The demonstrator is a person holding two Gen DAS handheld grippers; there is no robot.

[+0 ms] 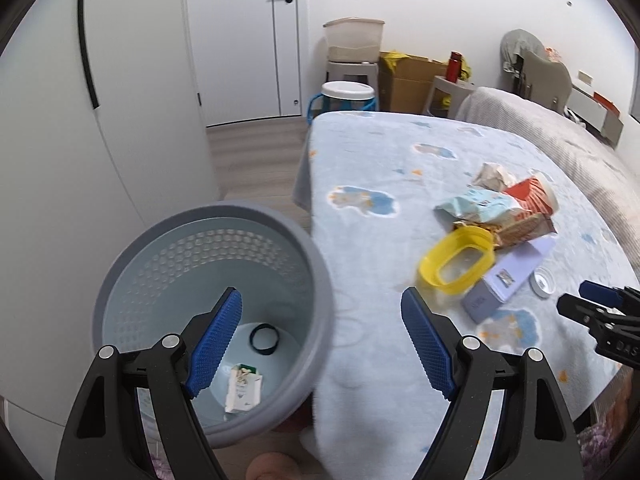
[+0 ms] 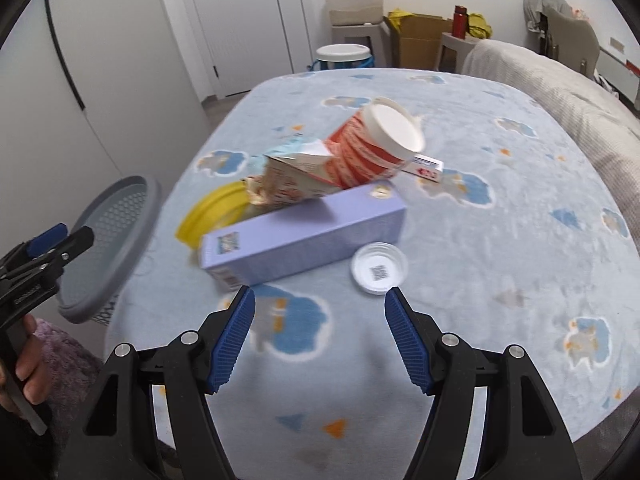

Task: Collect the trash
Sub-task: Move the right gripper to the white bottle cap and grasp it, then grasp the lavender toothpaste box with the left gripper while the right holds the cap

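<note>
I see just a wrapper [image 1: 243, 387] & black ring [image 1: 263, 339] in the bin [image 1: 168, 216] left of the worktop [image 2: 500, 200], most trash like the purple box [image 2: 304, 236] still waits, both my jaws wide open w/ nothing.

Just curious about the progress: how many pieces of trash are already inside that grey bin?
2: a black ring on the bin floor and a white wrapper nearer the camera; the left gripper's finger may hide more.
</note>
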